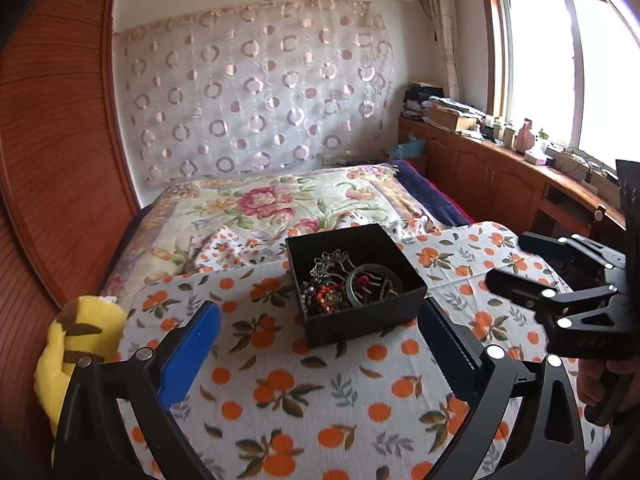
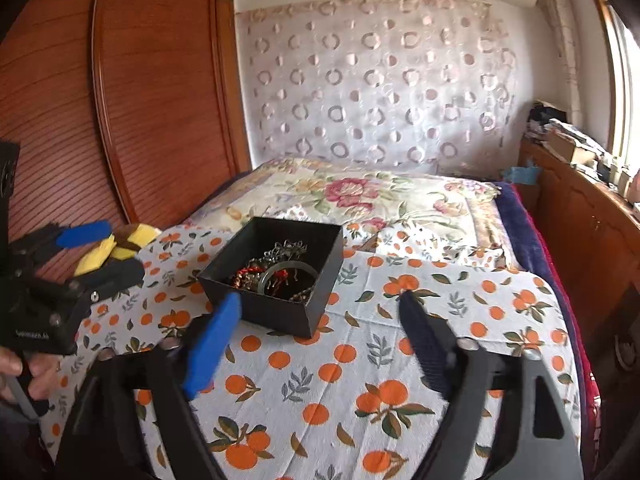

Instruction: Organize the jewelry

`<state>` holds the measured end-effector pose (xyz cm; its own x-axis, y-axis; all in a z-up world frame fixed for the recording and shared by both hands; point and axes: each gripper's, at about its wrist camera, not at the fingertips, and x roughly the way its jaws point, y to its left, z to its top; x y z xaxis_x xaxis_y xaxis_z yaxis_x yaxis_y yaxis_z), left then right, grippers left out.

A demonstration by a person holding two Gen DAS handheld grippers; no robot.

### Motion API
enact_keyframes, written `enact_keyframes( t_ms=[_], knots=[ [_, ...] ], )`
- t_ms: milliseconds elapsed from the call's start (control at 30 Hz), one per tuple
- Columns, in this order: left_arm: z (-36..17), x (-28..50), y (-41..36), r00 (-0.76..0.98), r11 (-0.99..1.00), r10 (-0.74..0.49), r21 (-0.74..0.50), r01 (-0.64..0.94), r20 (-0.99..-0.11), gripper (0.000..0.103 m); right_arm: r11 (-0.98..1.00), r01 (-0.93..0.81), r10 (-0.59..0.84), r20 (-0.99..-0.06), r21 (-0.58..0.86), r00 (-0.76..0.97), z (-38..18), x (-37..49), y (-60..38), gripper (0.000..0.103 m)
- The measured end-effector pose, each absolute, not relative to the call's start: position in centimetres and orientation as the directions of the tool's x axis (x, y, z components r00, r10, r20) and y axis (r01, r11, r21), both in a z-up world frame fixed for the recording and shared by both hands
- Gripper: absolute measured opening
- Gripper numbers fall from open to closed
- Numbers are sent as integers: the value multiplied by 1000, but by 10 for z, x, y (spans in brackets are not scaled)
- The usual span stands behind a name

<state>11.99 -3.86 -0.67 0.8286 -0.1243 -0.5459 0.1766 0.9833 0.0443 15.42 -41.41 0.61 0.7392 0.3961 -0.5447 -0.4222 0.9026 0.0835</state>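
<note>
Both the left gripper (image 1: 320,328) and right gripper (image 2: 320,324) hang spread, empty. Approach the black box (image 1: 356,280) ahead from above; pinch one piece of the tangled jewelry (image 1: 344,286) only.

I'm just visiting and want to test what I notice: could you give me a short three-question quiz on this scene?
1. True or false: the black box has its lid on.
2. Which item lies among the tangled jewelry in the box? A) a green bangle B) a wristwatch C) a hair comb
3. Fill in: the cloth under the box is printed with ______.

Key:
1. False. It is open, with no lid on top.
2. A, the green bangle.
3. Oranges with leaves.

Bonus note: the left gripper and the right gripper both have their fingers spread and hold nothing.
</note>
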Motion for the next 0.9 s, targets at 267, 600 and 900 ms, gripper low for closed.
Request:
enact_keyframes(
  t_ms=[267, 600, 900],
  knots=[
    [1, 88, -33, 844, 989, -99, 40, 140, -527, 95, 919, -385, 372, -501, 82, 781, 22, 124, -424, 100],
    [0, 54, -20, 853, 995, -72, 16, 93, -517, 95, 929, -351, 363, -485, 118, 796, 26, 81, -431, 100],
    [-9, 44, -12, 852, 997, -64, 0, 75, -519, 95, 938, -332, 335, -478, 94, 812, 21, 72, -429, 100]
  ],
)
